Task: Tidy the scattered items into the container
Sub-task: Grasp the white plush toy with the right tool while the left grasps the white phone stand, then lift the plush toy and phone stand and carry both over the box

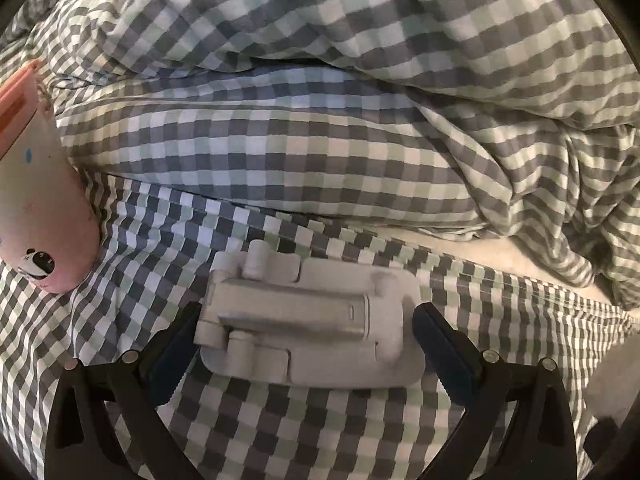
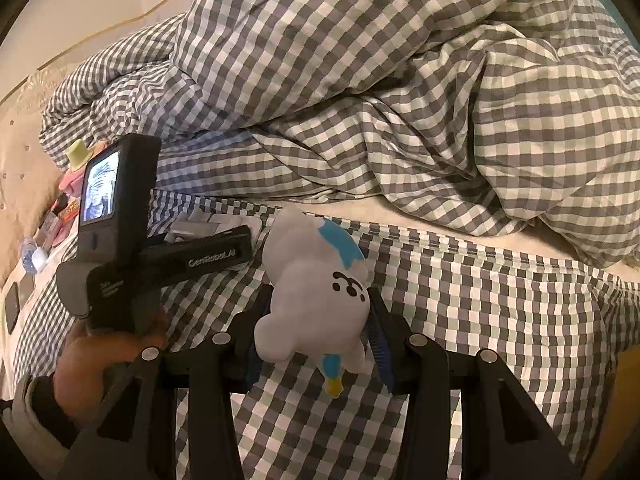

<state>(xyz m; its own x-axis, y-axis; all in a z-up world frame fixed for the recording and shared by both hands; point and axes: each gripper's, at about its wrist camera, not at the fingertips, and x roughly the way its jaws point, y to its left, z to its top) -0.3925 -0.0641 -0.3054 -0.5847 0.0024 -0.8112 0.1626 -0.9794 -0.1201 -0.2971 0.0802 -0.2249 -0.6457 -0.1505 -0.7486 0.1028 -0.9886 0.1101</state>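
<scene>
A white folding phone stand [image 1: 308,320] lies flat on the checked sheet. My left gripper [image 1: 306,320] is open and straddles it, one dark pad just off each side. At the left edge stands a pink container [image 1: 44,200] with a panda face on its side. In the right wrist view my right gripper [image 2: 316,344] is shut on a white plush toy [image 2: 312,296] with blue marks and a yellow tip, held above the sheet. The stand [image 2: 212,220] shows partly behind the left gripper's black bar.
A crumpled checked duvet [image 2: 400,100] piles up across the back of the bed. A hand [image 2: 104,356] holds the left gripper's handle. Small items, among them a little bottle [image 2: 32,256], lie by the beige headboard [image 2: 20,168] at far left.
</scene>
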